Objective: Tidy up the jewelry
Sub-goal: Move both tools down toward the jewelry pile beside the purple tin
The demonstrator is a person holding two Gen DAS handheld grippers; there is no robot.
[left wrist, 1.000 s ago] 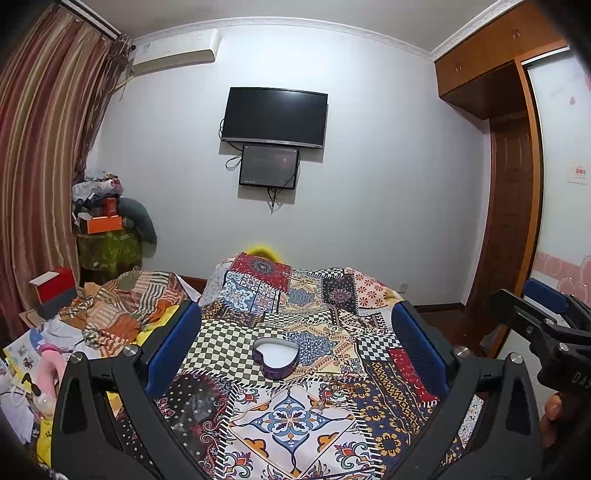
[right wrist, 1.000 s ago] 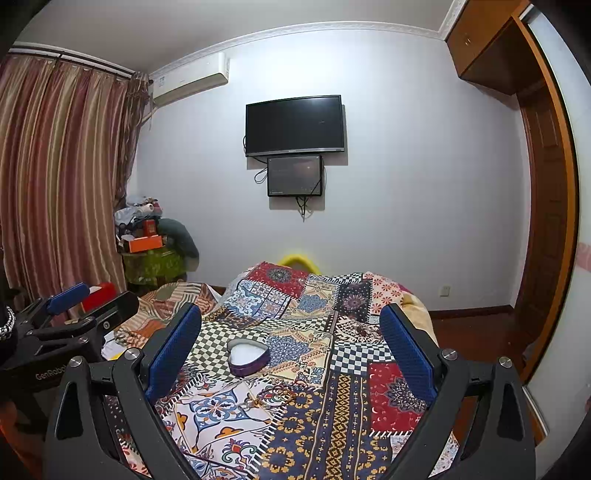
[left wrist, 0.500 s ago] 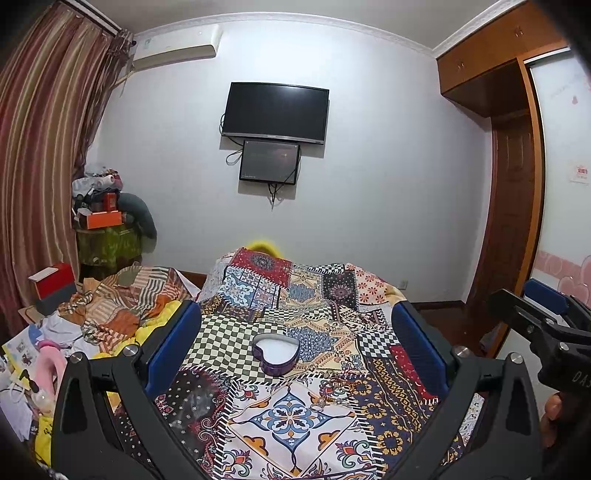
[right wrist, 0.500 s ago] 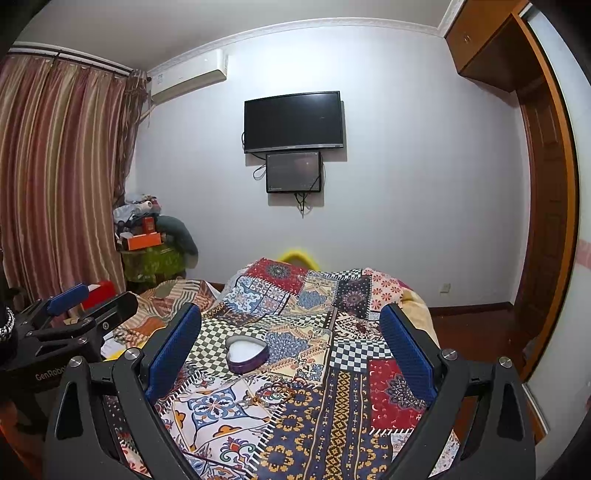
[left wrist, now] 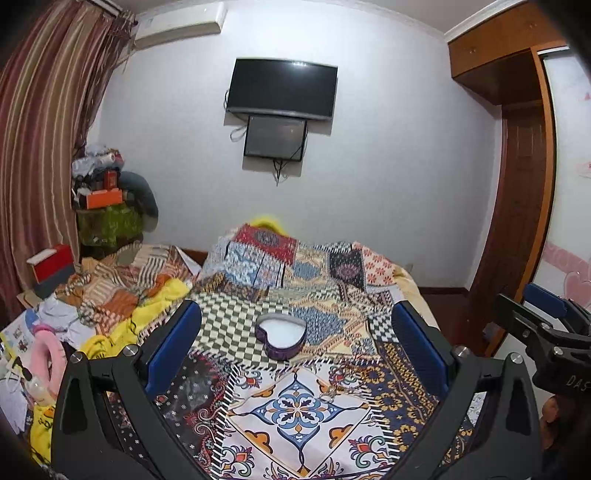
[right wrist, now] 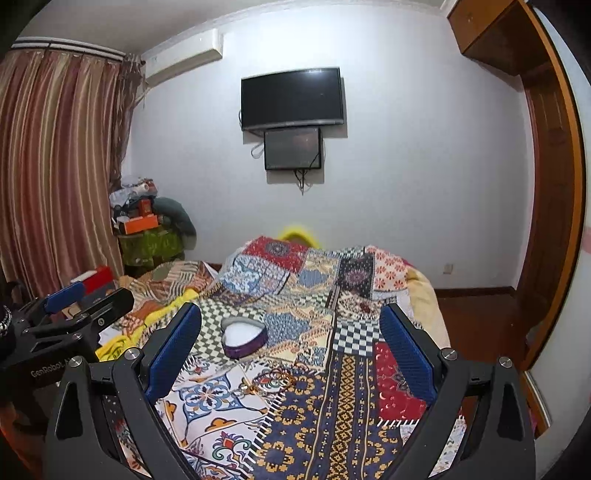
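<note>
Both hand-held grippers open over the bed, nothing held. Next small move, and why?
Probably lower the right hand-held gripper toward the thin jewelry pieces lying on the quilt just in front of the open heart-shaped box. They lie outside the box, and the left hand-held gripper is empty too.

A home bedroom: a bed [left wrist: 406, 280] under a patchwork quilt [left wrist: 295, 402] fills the middle, a TV [left wrist: 281, 88] hangs on the white wall, striped curtains [left wrist: 40, 147] cover the left side, an air conditioner [left wrist: 177, 27] sits near the ceiling, and a wooden wardrobe [left wrist: 517, 184] stands right.
</note>
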